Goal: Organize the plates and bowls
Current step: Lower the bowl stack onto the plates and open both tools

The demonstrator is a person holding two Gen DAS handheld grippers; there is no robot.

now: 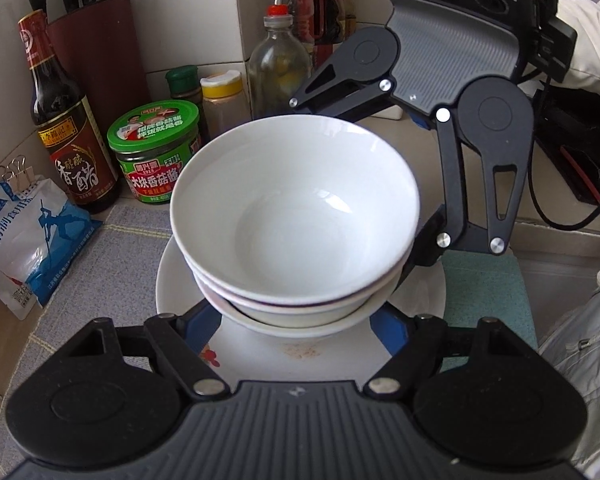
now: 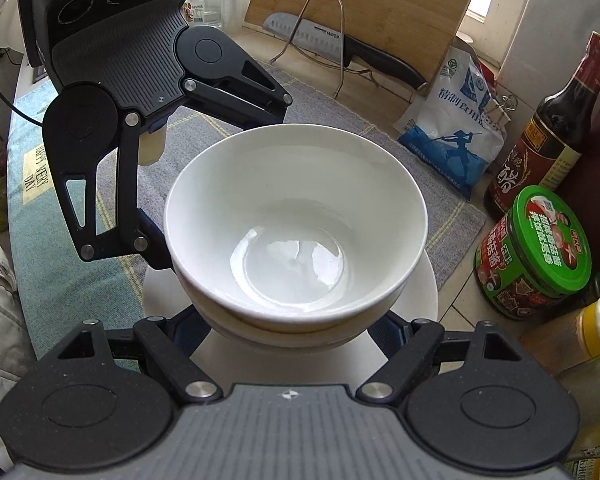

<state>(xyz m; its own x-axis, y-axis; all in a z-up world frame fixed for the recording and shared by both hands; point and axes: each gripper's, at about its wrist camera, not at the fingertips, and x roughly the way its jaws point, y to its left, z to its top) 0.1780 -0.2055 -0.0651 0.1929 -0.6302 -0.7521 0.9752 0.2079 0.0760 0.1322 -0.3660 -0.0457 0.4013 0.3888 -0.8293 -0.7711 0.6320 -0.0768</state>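
A stack of white bowls [image 1: 296, 216] stands on a white plate [image 1: 260, 356] with a small flower print. The stack also shows in the right wrist view [image 2: 296, 216], on the same plate [image 2: 420, 288]. My left gripper [image 1: 296, 320] is spread wide around the bottom of the stack, its blue-padded fingers [image 1: 388, 324] on either side. My right gripper [image 2: 296, 324] is spread wide around the stack from the opposite side. The bowls hide both grippers' fingertips, so contact cannot be made out.
A green-lidded jar [image 1: 156, 152], a vinegar bottle [image 1: 68, 120], a salt bag [image 1: 32, 232], spice jars and oil bottles stand close to the stack. A knife block [image 1: 96, 40] is behind. A cutting board [image 2: 364, 12] and a cleaver [image 2: 340, 48] lean opposite. A checked mat [image 2: 100, 272] covers the counter.
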